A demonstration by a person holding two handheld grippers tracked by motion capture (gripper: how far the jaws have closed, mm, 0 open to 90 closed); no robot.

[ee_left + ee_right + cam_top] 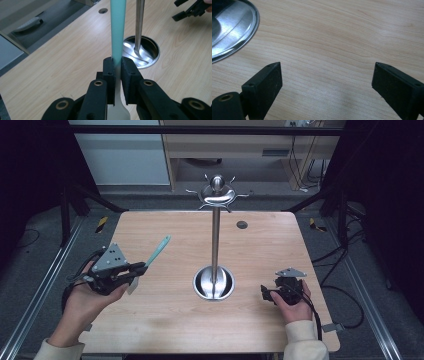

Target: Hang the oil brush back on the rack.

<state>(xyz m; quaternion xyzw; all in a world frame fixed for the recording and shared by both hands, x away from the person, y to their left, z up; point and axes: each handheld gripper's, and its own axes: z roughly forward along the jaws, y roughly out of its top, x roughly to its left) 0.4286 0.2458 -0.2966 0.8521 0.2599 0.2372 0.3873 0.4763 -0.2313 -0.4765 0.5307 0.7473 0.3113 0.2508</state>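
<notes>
While the left gripper [117, 72] pinches 1 spatula [117, 30], the right gripper [325, 82] stands spread; 1 stand [215, 240].

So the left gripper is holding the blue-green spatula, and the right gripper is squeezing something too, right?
Not quite. The left gripper does clamp the blue-green spatula, but the right gripper squeezes nothing: the right gripper view shows its jaws wide apart with just bare wooden table between them.
</notes>
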